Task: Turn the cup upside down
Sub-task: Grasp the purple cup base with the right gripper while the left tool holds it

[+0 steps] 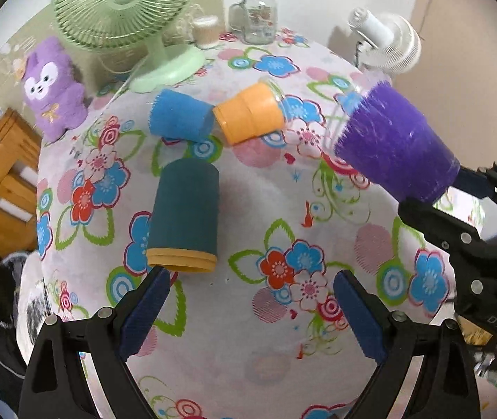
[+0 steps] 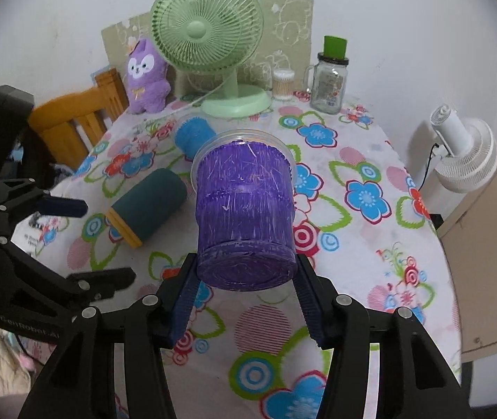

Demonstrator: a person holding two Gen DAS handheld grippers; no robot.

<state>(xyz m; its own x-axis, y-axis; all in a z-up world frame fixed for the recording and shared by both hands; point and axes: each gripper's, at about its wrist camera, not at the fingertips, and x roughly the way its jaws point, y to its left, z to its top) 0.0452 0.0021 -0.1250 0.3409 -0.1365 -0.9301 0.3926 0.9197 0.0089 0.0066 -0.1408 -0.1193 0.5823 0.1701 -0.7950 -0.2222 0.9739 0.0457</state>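
Above the counter (image 2: pixel 405 279), near its right side, we hold the purple cup (image 2: pixel 245 216) in the right gripper (image 2: pixel 246 279), jaws pinching its closed base from both sides. It lies tilted in the air, rim pointing away from us and somewhat up, clear of the cloth. A clear plastic lip shows around the rim, so we judge this to be a thin disposable-type cup with a purple textured sleeve or liner: very light, and likely to flex if squeezed hard.

The base is the stiffest part, so the present hold looks sound to us; a pinch nearer the rim would probably buckle the wall. The surface looks scuffed and ridged, which should give the ribbed pads some bite, though plastic that smooth could still slip during a wrist roll. We would keep the squeeze moderate and set the rim down flat, since so light a cup would tip or skate on the cloth.

Our left gripper (image 1: pixel 250 309) hangs low over the near edge with jaws spread wide, holding nothing. Just ahead of its left finger a teal cup (image 1: pixel 185 213) lies on its side, and farther back a blue cup (image 1: pixel 180 117) and an orange cup (image 1: pixel 250 113) lie tipped over, touching.
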